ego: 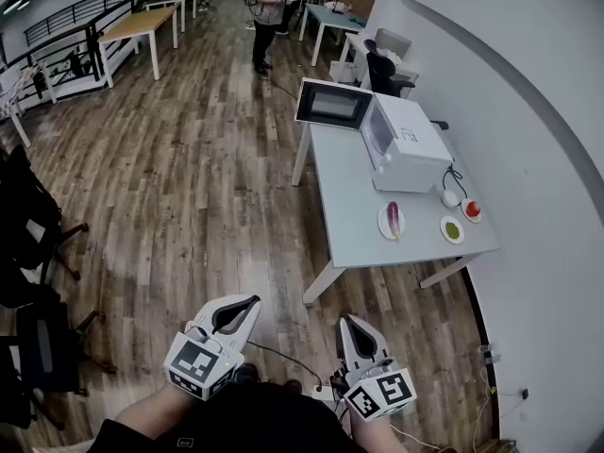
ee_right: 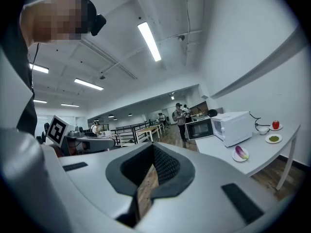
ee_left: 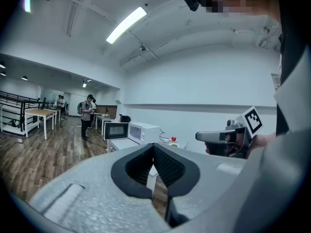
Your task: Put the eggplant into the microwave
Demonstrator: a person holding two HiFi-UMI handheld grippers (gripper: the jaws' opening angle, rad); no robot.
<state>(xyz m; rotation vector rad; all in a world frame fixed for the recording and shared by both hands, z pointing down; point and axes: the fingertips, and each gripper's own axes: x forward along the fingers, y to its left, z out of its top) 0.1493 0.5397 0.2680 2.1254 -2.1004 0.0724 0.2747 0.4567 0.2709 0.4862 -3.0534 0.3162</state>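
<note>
A purple eggplant [ego: 394, 220] lies on a white plate [ego: 386, 225] on the grey table [ego: 349, 196]; the right gripper view shows the eggplant [ee_right: 241, 152] too. At the table's far end stands a white microwave [ego: 408, 142] with its door [ego: 332, 104] swung open. My left gripper [ego: 253, 301] and right gripper [ego: 347, 322] are held close to my body, well short of the table, both shut with nothing between the jaws. The microwave [ee_left: 141, 131] appears far off in the left gripper view.
Beside the eggplant are a plate of green food [ego: 452, 229], a plate with a red tomato [ego: 473, 209] and a white bowl [ego: 451, 197]. A cable [ego: 283, 356] trails on the wood floor. Black chairs [ego: 38, 281] stand at left. A person [ego: 268, 17] stands beyond the table.
</note>
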